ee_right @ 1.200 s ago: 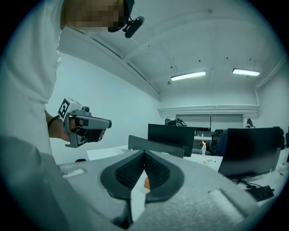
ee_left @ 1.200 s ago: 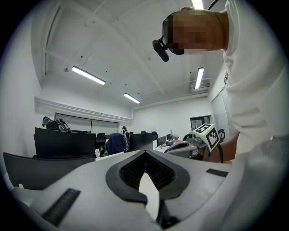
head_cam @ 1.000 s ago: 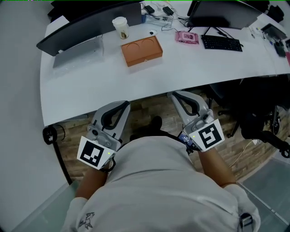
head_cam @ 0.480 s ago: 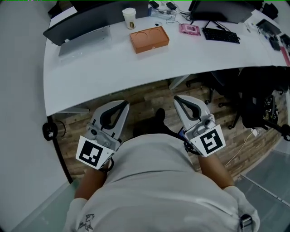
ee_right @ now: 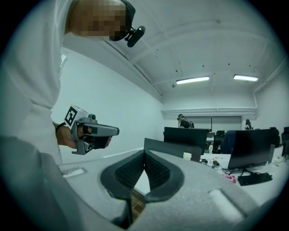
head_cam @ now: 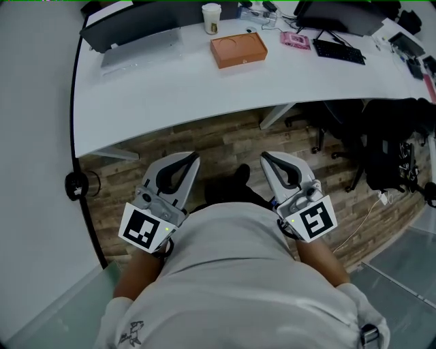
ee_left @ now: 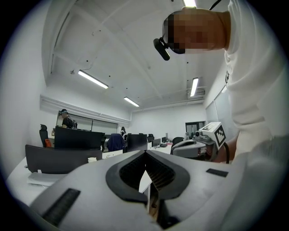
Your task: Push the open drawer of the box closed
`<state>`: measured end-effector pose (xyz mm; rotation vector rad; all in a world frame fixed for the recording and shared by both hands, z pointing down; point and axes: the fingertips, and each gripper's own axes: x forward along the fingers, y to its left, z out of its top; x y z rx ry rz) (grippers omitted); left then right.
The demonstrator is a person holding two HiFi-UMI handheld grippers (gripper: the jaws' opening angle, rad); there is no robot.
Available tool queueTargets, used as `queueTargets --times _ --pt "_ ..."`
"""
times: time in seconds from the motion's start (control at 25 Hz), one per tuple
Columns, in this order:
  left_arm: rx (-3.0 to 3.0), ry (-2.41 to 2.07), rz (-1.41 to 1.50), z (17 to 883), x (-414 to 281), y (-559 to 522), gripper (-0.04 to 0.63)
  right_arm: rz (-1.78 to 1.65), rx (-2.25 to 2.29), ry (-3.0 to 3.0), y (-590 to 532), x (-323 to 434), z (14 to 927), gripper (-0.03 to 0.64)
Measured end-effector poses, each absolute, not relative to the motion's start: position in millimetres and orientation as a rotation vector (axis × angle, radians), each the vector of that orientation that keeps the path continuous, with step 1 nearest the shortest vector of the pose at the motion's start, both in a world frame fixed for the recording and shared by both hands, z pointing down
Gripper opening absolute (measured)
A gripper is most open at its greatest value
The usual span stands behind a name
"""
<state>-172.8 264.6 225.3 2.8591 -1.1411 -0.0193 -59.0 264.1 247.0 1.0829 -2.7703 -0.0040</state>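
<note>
1. left gripper [head_cam: 191,158] clenched on nothing, above the wooden floor [head_cam: 225,140].
2. one paper cup [head_cam: 212,17] on the far counter [head_cam: 170,95], with one orange box [head_cam: 238,50] near its right (well apart from both grippers, bare counter between).
3. right gripper [head_cam: 266,158] clenched, empty.
4. one black keyboard [head_cam: 338,51] further right.

The right tool [ee_right: 144,154], jaws together and empty, pointed toward the counter [ee_right: 223,164] carrying monitors [ee_right: 185,135]; the left tool [ee_right: 110,131] hovered alongside.
</note>
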Motion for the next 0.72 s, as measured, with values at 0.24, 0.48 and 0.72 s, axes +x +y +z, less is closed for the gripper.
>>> queueTargets --times 0.24,0.48,0.72 --pt "2.878 -1.143 -0.085 219 -178 269 -0.002 -0.039 1.072 -2.775 267 -71 238 0.002" --pt "2.879 -1.127 -0.089 216 -178 274 -0.002 -0.034 1.068 -2.771 272 -77 236 0.002" --pt "2.883 -1.115 -0.089 216 -183 275 -0.002 -0.05 1.075 -2.778 272 -83 231 0.002"
